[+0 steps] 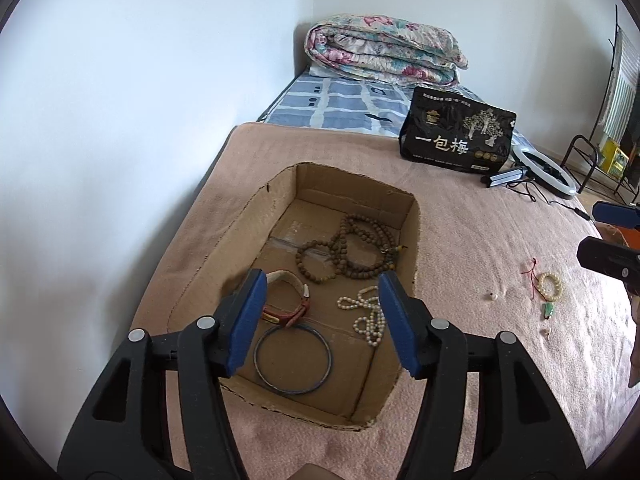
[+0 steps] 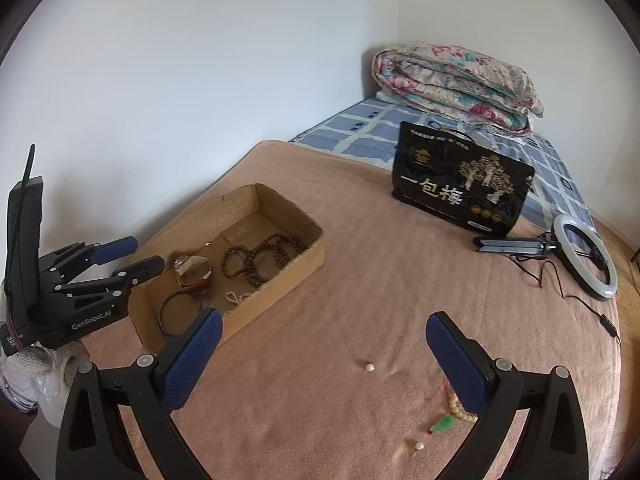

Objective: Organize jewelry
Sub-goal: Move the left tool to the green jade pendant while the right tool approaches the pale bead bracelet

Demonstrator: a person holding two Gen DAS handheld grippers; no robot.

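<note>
- Left wrist view: shallow, corrugated cardboard box (image 1: 356, 204) directly below the left gripper (image 1: 322, 322), holding knobbly brown wooden beads (image 1: 352, 250), a white pearl strand (image 1: 366, 312), a thin dark bangle (image 1: 293, 360) and a red-strapped watch (image 1: 286, 304).
- Left gripper: ribbed blue pads wide apart, holding nothing.
- Right wrist view: cream bead bracelet (image 2: 460, 410) with green pendant (image 2: 443, 425) touching the right gripper's (image 2: 324, 354) right pad; loose pearls (image 2: 369, 367) between the pads.
- Right gripper: spread wide, empty, above pink fleecy blanket (image 2: 360, 280).
</note>
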